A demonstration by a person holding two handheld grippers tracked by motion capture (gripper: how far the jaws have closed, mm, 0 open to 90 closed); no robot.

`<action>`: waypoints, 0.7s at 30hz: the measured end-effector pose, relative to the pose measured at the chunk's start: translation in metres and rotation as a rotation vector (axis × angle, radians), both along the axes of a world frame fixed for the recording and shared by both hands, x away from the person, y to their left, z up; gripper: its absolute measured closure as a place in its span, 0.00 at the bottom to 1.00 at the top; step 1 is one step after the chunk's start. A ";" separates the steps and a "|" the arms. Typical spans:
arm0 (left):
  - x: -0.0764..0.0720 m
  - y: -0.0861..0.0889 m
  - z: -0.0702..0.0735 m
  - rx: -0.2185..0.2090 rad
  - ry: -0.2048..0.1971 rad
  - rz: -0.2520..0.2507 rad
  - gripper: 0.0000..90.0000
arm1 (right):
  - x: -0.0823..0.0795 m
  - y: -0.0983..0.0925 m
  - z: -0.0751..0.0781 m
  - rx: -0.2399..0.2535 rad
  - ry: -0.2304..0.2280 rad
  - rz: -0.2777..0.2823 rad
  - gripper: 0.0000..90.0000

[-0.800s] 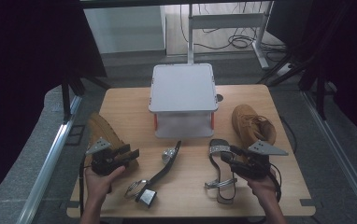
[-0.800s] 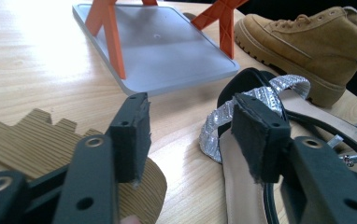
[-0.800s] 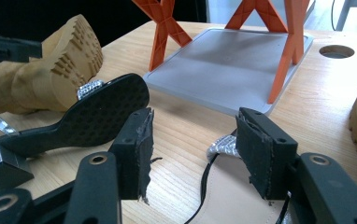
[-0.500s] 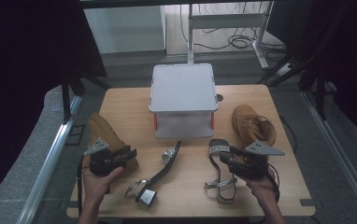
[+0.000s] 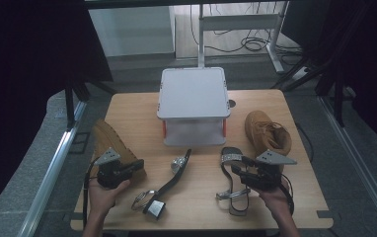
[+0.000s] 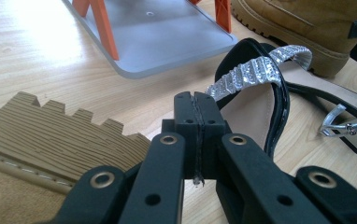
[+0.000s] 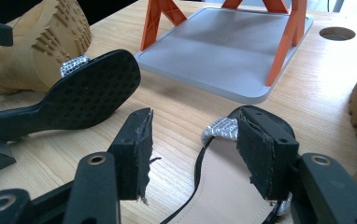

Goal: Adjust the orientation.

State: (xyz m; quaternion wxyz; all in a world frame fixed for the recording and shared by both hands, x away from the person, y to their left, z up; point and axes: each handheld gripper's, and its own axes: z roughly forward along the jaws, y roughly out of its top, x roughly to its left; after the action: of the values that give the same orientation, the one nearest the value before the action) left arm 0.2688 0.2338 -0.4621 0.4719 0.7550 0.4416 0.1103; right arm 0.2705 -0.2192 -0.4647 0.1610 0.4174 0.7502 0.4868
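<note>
On the light wooden table (image 5: 142,111), near its front edge, two hand-held grippers are hovering over a scatter of shoes. The left gripper (image 5: 127,167) is sitting low at the left, its black jaws pressed tight together with nothing between them, as the left gripper view shows; it is resting just over the ridged sole of a tan suede boot lying on its side (image 5: 108,143). The right gripper (image 5: 243,170) is hanging at the right with its jaws standing wide apart, and they are grasping nothing: in the right gripper view the pads are straddling the toe end of a black strappy sandal with a silver glitter band (image 7: 223,177), one pad just over the band, the other well off to the side above bare wood (whether the nearer pad is touching the band I cannot tell). That sandal is lying flat, sole down, between the two hands and just in front of the right one. Its mate, a second black sandal turned on its side (image 5: 169,180), is lying toward the middle of the table. Behind them a grey plastic two-tier shelf with orange legs (image 5: 192,94) is standing at the centre, and another tan suede boot (image 5: 268,133) is sitting upright just beyond the right gripper.
</note>
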 end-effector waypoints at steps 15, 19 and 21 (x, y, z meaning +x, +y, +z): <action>-0.003 -0.007 -0.003 0.034 0.033 -0.037 0.99 | 0.000 0.003 -0.005 -0.024 0.027 0.003 0.51; -0.003 -0.012 -0.005 0.045 0.048 -0.055 0.99 | 0.001 0.003 -0.006 -0.026 0.030 0.001 0.51; -0.003 -0.017 -0.007 0.052 0.056 -0.070 0.99 | 0.001 0.003 -0.005 -0.029 0.029 0.002 0.51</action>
State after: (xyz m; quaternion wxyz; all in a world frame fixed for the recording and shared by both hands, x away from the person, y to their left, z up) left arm 0.2663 0.2172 -0.4695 0.4431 0.7848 0.4251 0.0840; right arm 0.2716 -0.2163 -0.4702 0.1556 0.4214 0.7598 0.4701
